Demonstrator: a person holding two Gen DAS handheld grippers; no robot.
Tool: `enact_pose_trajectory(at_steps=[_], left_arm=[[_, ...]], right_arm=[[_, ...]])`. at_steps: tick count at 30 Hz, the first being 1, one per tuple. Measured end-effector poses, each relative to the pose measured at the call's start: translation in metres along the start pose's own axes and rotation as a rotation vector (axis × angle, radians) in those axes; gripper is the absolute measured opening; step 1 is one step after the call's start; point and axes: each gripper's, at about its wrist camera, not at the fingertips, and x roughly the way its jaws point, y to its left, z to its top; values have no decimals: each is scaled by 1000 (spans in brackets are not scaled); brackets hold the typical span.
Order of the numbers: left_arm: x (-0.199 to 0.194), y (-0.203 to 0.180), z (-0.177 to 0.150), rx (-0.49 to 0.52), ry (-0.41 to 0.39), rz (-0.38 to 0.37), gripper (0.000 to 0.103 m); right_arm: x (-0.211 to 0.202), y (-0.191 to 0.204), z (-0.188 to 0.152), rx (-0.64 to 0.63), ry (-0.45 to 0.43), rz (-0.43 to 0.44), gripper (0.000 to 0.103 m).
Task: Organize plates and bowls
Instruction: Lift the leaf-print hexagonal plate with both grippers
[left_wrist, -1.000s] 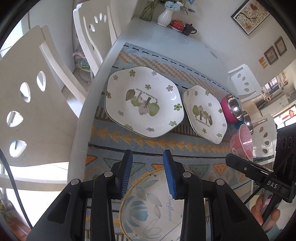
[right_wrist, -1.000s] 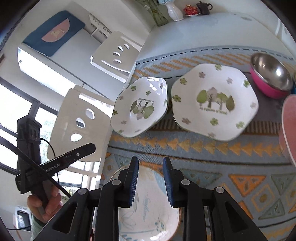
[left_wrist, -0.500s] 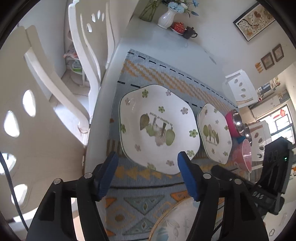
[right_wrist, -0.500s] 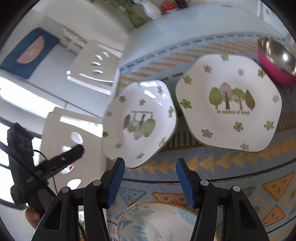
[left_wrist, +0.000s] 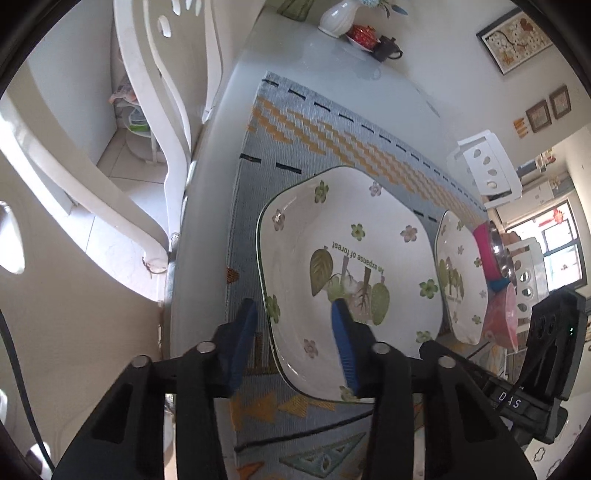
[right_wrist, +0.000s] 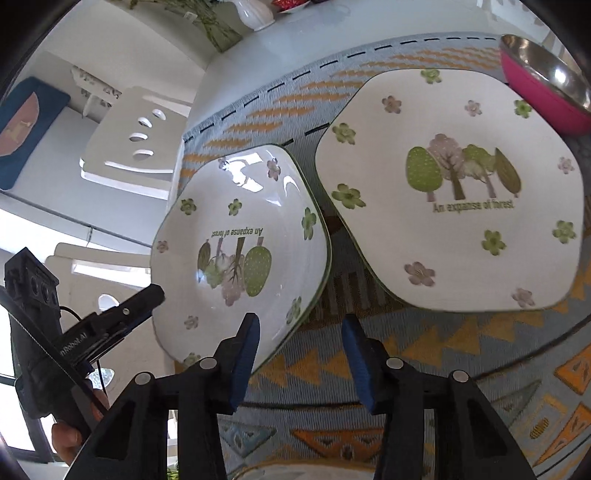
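Left tool (left_wrist: 293, 341) fingertips hidden behind plate (left_wrist: 351, 266) rim

Both views sit on hand-held grippers and look steeply down along their own fingers at the patterned table mat (left_wrist: 325, 136), close above it.

The left wrist view hangs over the mat's left edge, just beside the deep forest plate (left_wrist: 351, 266), which fills its centre. It faces along the mat toward the white vase (left_wrist: 336, 16) at the table's far end.

The right wrist view hovers over the mat's near part, between the deep forest plate (right_wrist: 240, 251) and the flat forest plate (right_wrist: 454, 192), facing the same far end.

Both views share the two plates, the mat, the pink steel bowl (right_wrist: 546, 85) and the vase.
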Motion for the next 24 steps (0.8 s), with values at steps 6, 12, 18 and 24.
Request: enact_pose_trajectory(at_steps=[6,12,18,24], left_arm=[[12,7,-1,3,21,-12,27],[17,10,0,1,30,-29,26],[11,19,6,0,14,-18,26],[13,21,9,10,34,-34,26]], right_arm=[[12,8,6,-34,-8,-29,32],[20,24,5,-115,-10,-112,28],[25,37,-9,-134,25,-74,28],[24,25,-11,-66,41,-30,28]])
